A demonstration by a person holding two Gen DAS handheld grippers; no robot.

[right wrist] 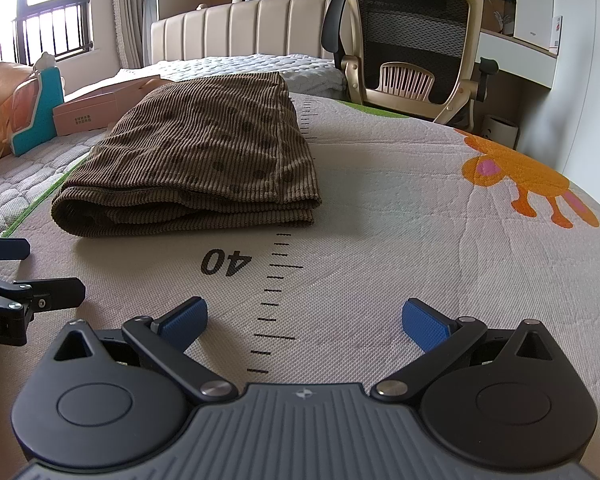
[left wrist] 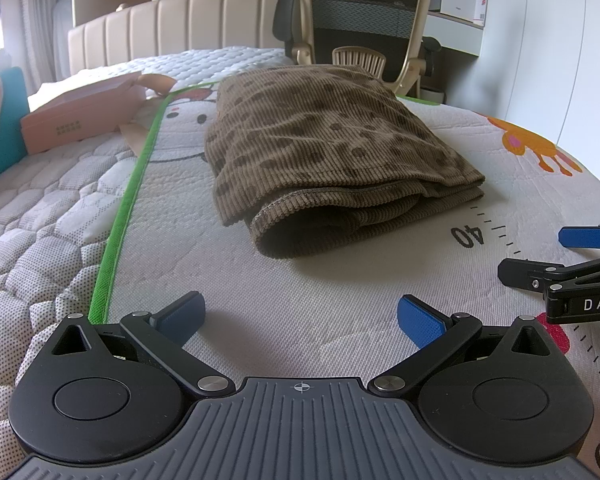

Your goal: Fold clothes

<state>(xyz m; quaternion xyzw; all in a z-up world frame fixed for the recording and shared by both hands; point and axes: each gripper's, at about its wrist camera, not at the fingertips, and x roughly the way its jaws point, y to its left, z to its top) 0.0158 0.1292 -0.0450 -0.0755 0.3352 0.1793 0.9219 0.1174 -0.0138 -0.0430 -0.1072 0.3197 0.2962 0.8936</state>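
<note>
Two grippers are before me, both low over the mat (right wrist: 380, 184) and both empty: the left gripper (left wrist: 300, 322) has its jaws spread wide with nothing between the blue pads, and the right gripper (right wrist: 305, 324) stands the same, wide and unloaded, just beside its partner. The one item of the task, a brown spotted corduroy garment (left wrist: 320, 148), lies ahead of both tools on the printed mat, already doubled into a thick rectangular bundle, its near end showing stacked layers and a rolled fold. It sits between the green border strip (left wrist: 136, 184) and the printed ruler scale (right wrist: 278, 292), clear of the pink box (left wrist: 80, 116) further off on the mattress. I judge the cloth soft but fairly heavy for its bulk, ribbed and therefore not slippery; it should hold a crease poorly and slump if lifted by one layer only. If a further fold is wanted, I would take it at the two near corners, pinching through all layers at once (the hemmed edge at the near left looks the firmest purchase). Whether the fold is finished I cannot say for certain; the bundle looks tidy and nearly complete.
</note>
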